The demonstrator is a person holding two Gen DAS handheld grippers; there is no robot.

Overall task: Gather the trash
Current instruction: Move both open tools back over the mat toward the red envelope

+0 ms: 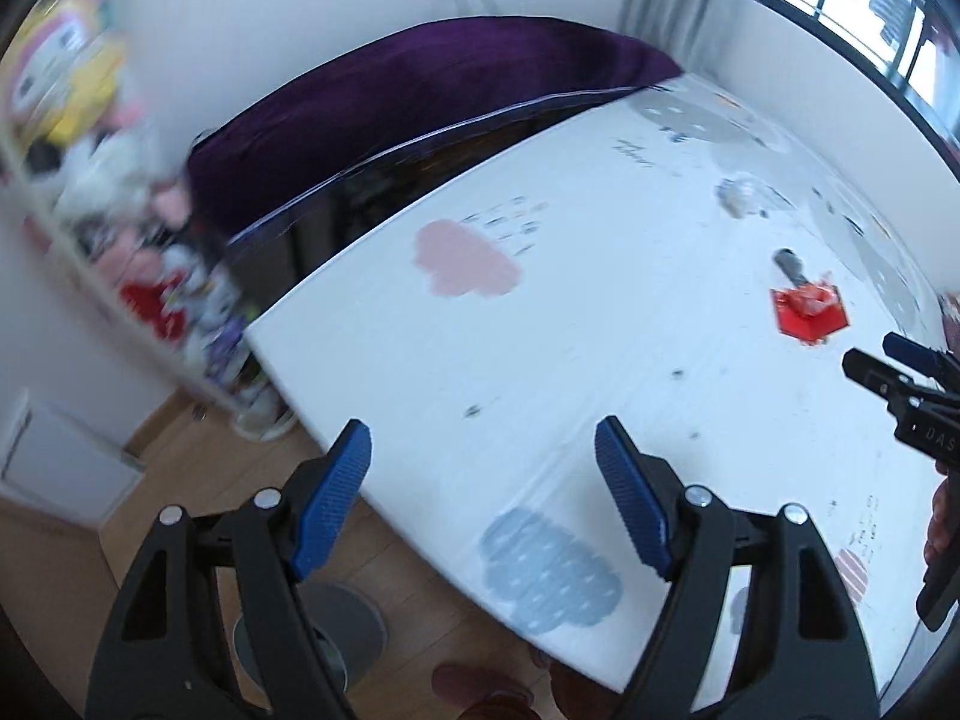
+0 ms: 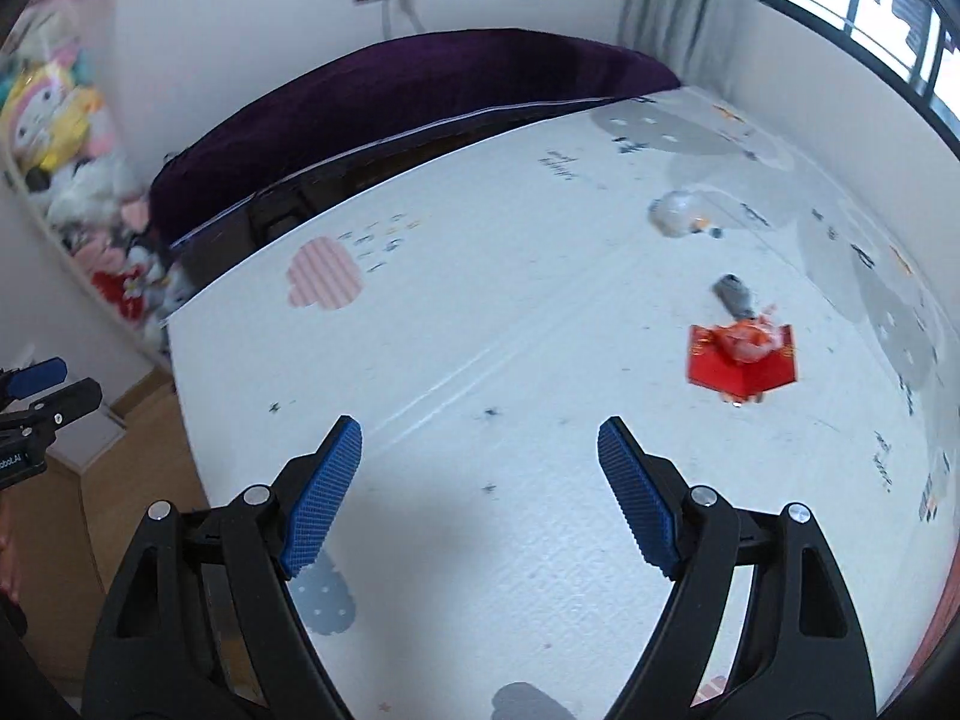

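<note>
A red paper box (image 1: 810,315) (image 2: 743,363) with crumpled wrappers in it lies on the white play mat (image 1: 570,324) (image 2: 510,360), right of centre. A dark grey wrapper (image 1: 789,264) (image 2: 733,294) lies just behind it. A crumpled clear plastic piece (image 1: 741,195) (image 2: 678,213) lies farther back. My left gripper (image 1: 483,450) is open and empty over the mat's near left edge. My right gripper (image 2: 480,450) is open and empty above the mat, short of the red box. Each gripper shows at the edge of the other's view (image 1: 888,366) (image 2: 54,384).
A purple cloth covers a long dark piece of furniture (image 1: 420,96) (image 2: 390,96) behind the mat. A shelf of plush toys (image 1: 90,168) (image 2: 66,180) stands at the left. Wooden floor (image 1: 198,468) lies left of the mat, with a round grey base (image 1: 336,630). A window (image 2: 870,6) is at the right.
</note>
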